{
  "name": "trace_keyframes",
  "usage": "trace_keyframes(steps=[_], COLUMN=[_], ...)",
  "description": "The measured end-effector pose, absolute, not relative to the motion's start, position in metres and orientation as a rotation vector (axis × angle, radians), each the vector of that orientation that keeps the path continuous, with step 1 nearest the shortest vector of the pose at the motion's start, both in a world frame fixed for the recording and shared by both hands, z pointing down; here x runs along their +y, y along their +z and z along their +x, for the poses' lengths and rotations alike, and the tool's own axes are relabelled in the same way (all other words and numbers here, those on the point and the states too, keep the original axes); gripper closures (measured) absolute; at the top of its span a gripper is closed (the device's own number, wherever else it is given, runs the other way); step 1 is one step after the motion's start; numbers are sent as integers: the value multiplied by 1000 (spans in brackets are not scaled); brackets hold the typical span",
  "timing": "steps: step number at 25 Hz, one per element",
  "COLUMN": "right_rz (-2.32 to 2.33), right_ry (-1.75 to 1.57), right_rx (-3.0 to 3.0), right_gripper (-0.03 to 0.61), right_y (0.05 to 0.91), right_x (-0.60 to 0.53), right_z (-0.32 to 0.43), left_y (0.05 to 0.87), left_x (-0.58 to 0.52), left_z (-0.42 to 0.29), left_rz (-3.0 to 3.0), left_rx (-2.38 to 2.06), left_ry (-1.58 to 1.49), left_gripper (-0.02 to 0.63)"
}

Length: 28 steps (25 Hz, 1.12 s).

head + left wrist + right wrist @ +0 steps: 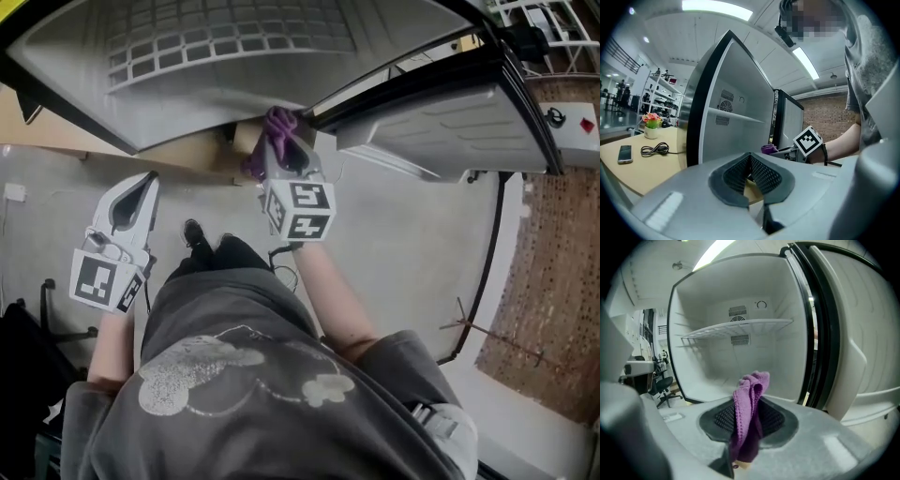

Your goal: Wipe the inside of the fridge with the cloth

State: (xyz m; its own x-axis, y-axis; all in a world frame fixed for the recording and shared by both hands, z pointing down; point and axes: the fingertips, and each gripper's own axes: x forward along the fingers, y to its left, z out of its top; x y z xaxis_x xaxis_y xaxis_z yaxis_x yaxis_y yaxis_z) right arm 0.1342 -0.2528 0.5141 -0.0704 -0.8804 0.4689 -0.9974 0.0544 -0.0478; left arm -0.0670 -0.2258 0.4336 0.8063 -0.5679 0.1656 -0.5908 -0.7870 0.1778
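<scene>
- My right tongs are clenching the purple cloth, with the jaws pressed in on it from both sides.
- The cloth is standing up between the pads as a bunched fold. Its top is poking out past the tips and its darker end is hanging back toward the throat of the jaws.
- I am holding it at the front lip of the open fridge, below the wire shelf. I cannot tell whether it is touching the fridge floor.
- My left tongs are closing on nothing, their tips meeting, and are hanging off to the left, apart from the fridge.
- The fridge door is standing open on my right.
</scene>
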Motion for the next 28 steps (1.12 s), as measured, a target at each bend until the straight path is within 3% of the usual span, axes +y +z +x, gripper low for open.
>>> trace_keyframes(steps=[15,28], right_rz=[1747,1737], right_ry=[471,428], right_rx=[-2266,-2308], right_gripper=[491,491], right_y=[508,493], right_x=[-182,-162], right_z=[145,149], left_y=[437,401], left_x=[-141,-116], left_z=[-27,-29], left_rz=[2745,2781], left_rx=[-966,-1048], left_ry=[238,140], left_gripper=[597,597])
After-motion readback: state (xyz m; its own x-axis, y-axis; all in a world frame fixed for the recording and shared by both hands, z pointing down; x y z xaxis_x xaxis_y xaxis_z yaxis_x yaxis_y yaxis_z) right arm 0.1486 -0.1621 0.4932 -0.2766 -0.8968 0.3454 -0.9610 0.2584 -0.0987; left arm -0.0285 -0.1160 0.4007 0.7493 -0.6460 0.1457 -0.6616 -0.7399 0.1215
